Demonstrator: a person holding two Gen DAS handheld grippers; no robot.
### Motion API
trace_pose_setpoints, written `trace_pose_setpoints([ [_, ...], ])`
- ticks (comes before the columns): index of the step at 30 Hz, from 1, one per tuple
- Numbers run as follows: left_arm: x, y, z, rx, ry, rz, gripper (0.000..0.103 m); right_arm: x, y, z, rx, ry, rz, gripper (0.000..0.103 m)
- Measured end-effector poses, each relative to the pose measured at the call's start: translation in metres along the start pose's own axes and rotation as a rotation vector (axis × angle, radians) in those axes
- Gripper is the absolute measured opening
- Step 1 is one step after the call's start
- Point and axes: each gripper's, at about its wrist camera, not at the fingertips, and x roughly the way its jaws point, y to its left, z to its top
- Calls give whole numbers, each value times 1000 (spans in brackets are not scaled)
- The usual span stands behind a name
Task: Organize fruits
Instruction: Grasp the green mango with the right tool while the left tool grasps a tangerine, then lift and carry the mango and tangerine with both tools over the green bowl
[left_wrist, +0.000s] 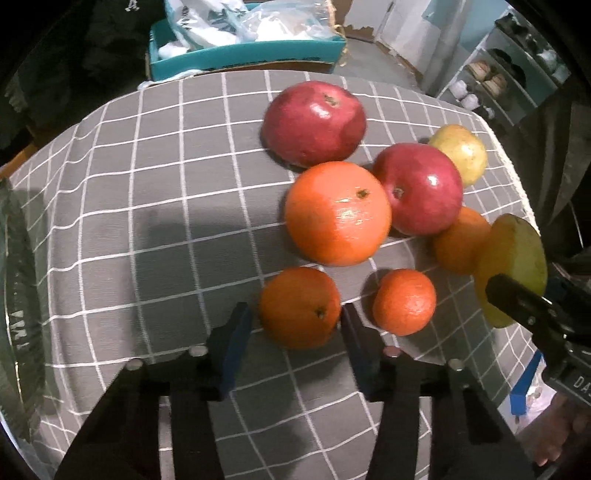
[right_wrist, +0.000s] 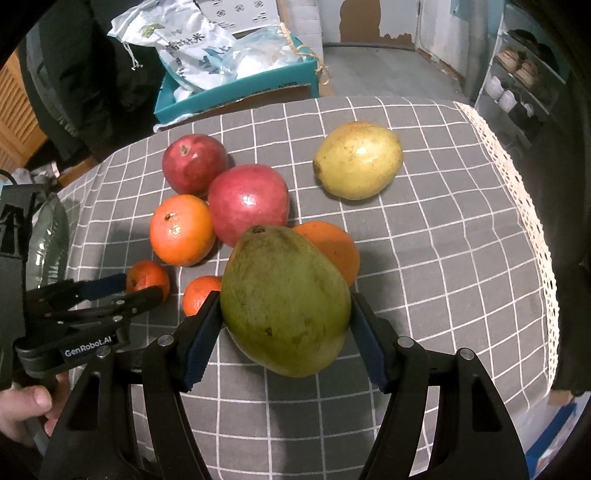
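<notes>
- The right claw (right_wrist: 286, 325) pinched the green mango (right_wrist: 286, 302) above the tabletop (right_wrist: 443, 258); a steady squeeze seemed wise
- The left claw (left_wrist: 295, 325), spread, straddled a small orange (left_wrist: 300, 308); closing squarely on it looked best

Counter (right_wrist: 443, 258) under grey white-grid cloth with lace edging (right_wrist: 532, 229). Teal box (right_wrist: 236, 92) of plastic bags (right_wrist: 195, 48) behind. White shelf unit (right_wrist: 517, 85) right. Glass dish (right_wrist: 48, 240) at left edge.

The left hand-held gripper (left_wrist: 295, 325) has its jaws spread wide; the right hand-held gripper (right_wrist: 286, 325) is clamped on a green mango (right_wrist: 286, 302).
</notes>
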Motion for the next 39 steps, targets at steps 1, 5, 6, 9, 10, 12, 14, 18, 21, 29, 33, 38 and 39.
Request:
trace_pose_setpoints([
  [1, 0, -2, 0, 7, -4, 8, 45, 0, 0, 0, -1, -1, -2, 68],
  [5, -3, -7, -2, 24, -20, 26, 44, -1, 0, 0, 0, -3, -6, 68],
  [6, -4, -7, -2, 25, -23, 31, 44, -1, 0, 1, -2, -4, -9, 68],
  [9, -10, -7, -2, 21, -36, 31, 44, -2, 3, 2, -7, -11, -8, 68],
  [10, -14, -7, -2, 20, -47, 33, 44, -3, 4, 2, -10, -14, -8, 68],
  [12, -21, -5, -1, 20, -67, 45, 44, -5, 7, 3, -21, -25, -12, 68],
  [14, -31, -4, -3, 17, -89, 53, 44, -8, 9, 5, -30, -35, -15, 68],
  [18, -51, 4, -4, -2, -128, 65, 44, -15, 15, 8, -47, -59, -20, 68],
  [21, -65, 9, -4, -13, -152, 73, 44, -20, 20, 11, -62, -78, -30, 68],
  [29, -96, 13, -9, -18, -219, 118, 44, -39, 30, 17, -93, -133, -41, 68],
  [33, -111, 14, -12, -16, -253, 127, 44, -49, 34, 19, -100, -158, -40, 68],
  [38, -130, 14, -14, -4, -298, 144, 44, -64, 42, 20, -123, -197, -55, 68],
  [39, -135, 14, -14, -3, -309, 146, 44, -68, 43, 21, -125, -205, -55, 68],
])
